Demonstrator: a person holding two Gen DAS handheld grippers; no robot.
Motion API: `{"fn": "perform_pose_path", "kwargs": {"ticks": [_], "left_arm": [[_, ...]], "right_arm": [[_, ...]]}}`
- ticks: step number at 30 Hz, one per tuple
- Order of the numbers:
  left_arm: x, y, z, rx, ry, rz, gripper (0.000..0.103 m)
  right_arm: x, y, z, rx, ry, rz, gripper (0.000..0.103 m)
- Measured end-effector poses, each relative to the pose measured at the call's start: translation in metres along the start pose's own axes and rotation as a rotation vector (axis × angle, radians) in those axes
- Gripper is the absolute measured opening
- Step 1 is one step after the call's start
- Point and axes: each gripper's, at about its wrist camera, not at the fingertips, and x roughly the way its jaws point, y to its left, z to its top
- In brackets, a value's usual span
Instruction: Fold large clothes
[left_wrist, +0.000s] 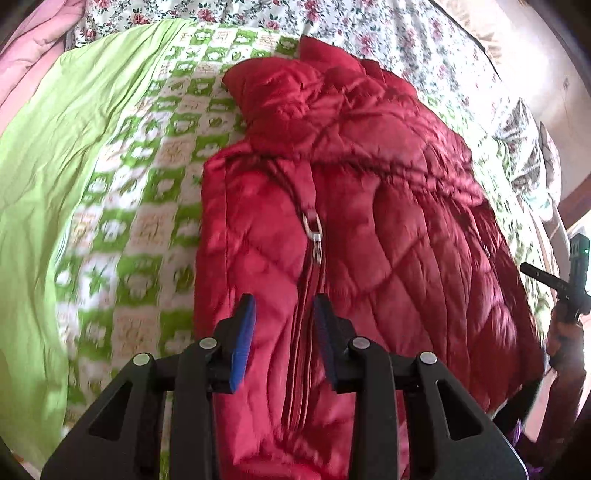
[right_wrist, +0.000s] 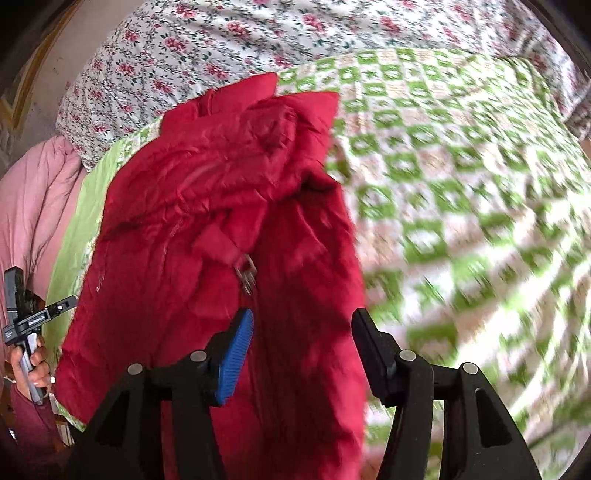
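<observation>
A red quilted jacket (left_wrist: 369, 184) lies zipped up on the bed, collar towards the far side, with its metal zipper pull (left_wrist: 314, 232) near the chest. My left gripper (left_wrist: 283, 310) hovers over the zipper line at the lower front. Its jaws stand apart and no cloth is pinched between them. In the right wrist view the jacket (right_wrist: 184, 221) shows a sleeve folded across the front, close to the zipper pull (right_wrist: 246, 273). My right gripper (right_wrist: 302, 325) is open over the jacket's right edge, holding nothing.
The jacket rests on a green-and-white checked bedspread (left_wrist: 147, 184) (right_wrist: 461, 184). A plain green cloth (left_wrist: 48, 147) lies at the left, a floral sheet (right_wrist: 221, 44) at the far side and a pink quilt (right_wrist: 33, 195) beyond it. A hand (right_wrist: 33, 369) grips the other tool's handle.
</observation>
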Motion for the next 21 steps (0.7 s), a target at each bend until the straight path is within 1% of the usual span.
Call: {"fn": "perform_pose_path", "kwargs": {"ticks": [2, 3, 5, 9, 12, 13, 16, 17, 19, 21], "left_arm": [[-0.003, 0.003, -0.009, 0.004, 0.02, 0.003, 0.034], [-0.004, 0.004, -0.014, 0.005, 0.03, 0.008, 0.036], [-0.007, 0.007, -0.025, 0.005, 0.042, 0.019, 0.037], [-0.012, 0.011, -0.039, 0.01, 0.061, 0.021, 0.04], [-0.016, 0.01, -0.046, 0.025, 0.065, 0.028, 0.045], [-0.017, 0.01, -0.049, 0.032, 0.069, 0.035, 0.047], [-0.018, 0.012, -0.055, 0.033, 0.077, 0.071, 0.048], [-0.019, 0.015, -0.058, 0.02, 0.076, 0.071, 0.048], [-0.019, 0.022, -0.062, -0.001, 0.082, 0.047, 0.048], [-0.014, 0.025, -0.066, -0.024, 0.114, 0.013, 0.048]], "right_arm": [[-0.009, -0.005, -0.012, 0.003, 0.0, -0.023, 0.058], [-0.012, -0.007, -0.017, 0.007, 0.0, -0.032, 0.061], [-0.016, -0.011, -0.028, 0.019, 0.007, -0.041, 0.063], [-0.02, -0.013, -0.053, 0.014, 0.048, -0.05, 0.063], [-0.021, -0.015, -0.063, 0.014, 0.067, -0.052, 0.063], [-0.021, -0.014, -0.066, 0.008, 0.072, -0.054, 0.063], [-0.024, -0.013, -0.072, 0.008, 0.08, -0.048, 0.063], [-0.026, -0.013, -0.075, 0.011, 0.08, -0.045, 0.063], [-0.03, -0.013, -0.079, 0.011, 0.08, -0.042, 0.063], [-0.033, -0.012, -0.083, 0.011, 0.084, -0.033, 0.063]]}}
